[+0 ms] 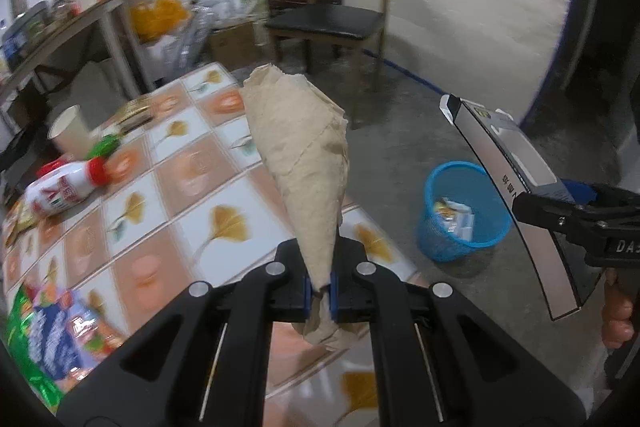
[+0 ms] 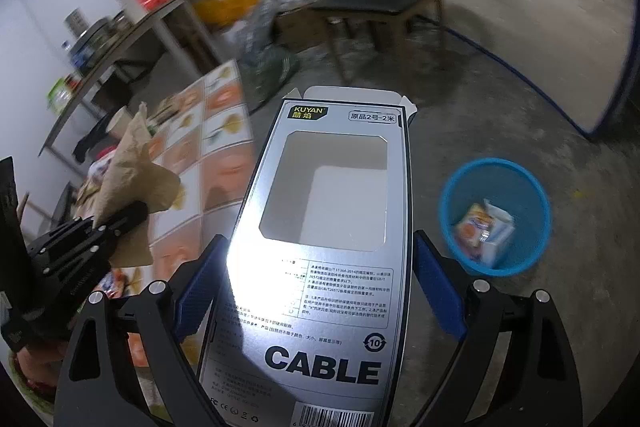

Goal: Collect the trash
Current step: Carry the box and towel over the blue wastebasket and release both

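Note:
My left gripper (image 1: 320, 293) is shut on a crumpled brown paper (image 1: 300, 155) and holds it upright above the tiled table (image 1: 180, 195); the paper also shows in the right wrist view (image 2: 132, 179). My right gripper (image 2: 316, 287) is shut on an empty silver cable box (image 2: 324, 227), held over the floor; the box also shows in the left wrist view (image 1: 508, 183). A blue mesh trash bin (image 1: 460, 211) with some wrappers inside stands on the floor to the right of the table, and it shows in the right wrist view (image 2: 496, 215).
On the table lie a white bottle with a red cap (image 1: 64, 187), a paper cup (image 1: 68, 127), a green packet (image 1: 104, 145) and a colourful snack bag (image 1: 52, 339). A chair (image 1: 340, 19) stands behind. A cluttered side table (image 1: 72, 23) is at the left.

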The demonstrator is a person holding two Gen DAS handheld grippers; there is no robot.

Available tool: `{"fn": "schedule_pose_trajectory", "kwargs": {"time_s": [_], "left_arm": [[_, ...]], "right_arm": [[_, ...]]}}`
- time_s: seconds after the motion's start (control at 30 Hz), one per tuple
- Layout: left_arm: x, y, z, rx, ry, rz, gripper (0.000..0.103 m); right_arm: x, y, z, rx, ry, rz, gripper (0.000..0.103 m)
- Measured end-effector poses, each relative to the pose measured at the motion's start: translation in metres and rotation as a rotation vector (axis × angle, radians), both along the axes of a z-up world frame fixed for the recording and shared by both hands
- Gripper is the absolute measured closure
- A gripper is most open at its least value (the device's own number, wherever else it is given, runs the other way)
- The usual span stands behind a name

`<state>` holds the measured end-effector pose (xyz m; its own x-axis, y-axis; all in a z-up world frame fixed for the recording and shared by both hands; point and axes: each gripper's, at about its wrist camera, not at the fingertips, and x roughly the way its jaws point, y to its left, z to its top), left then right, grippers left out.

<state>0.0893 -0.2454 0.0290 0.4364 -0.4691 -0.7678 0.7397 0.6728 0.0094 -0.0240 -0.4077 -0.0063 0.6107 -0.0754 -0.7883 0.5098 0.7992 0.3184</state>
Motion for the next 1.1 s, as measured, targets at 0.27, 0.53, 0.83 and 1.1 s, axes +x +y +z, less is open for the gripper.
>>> {"fn": "schedule_pose_trajectory", "kwargs": {"time_s": [0.27, 0.53, 0.83, 1.1], "left_arm": [[-0.007, -0.074, -0.012, -0.056, 0.168, -0.168, 0.099], [-0.010, -0.166, -0.057, -0.058, 0.500, -0.279, 0.099], [-0.020, -0.245, -0.131, 0.020, 0.722, -0.278, 0.098], [0.000, -0.290, -0.176, -0.005, 0.762, -0.171, 0.046]], "right_arm": [[-0.063, -0.078, -0.024, 0.138, -0.027, -0.204, 0.015], [-0.111, -0.148, -0.069, 0.364, -0.106, -0.374, 0.015], [-0.107, -0.213, -0.132, 0.578, -0.171, -0.445, 0.015], [-0.085, -0.267, -0.183, 0.603, -0.161, -0.538, 0.011]]}}
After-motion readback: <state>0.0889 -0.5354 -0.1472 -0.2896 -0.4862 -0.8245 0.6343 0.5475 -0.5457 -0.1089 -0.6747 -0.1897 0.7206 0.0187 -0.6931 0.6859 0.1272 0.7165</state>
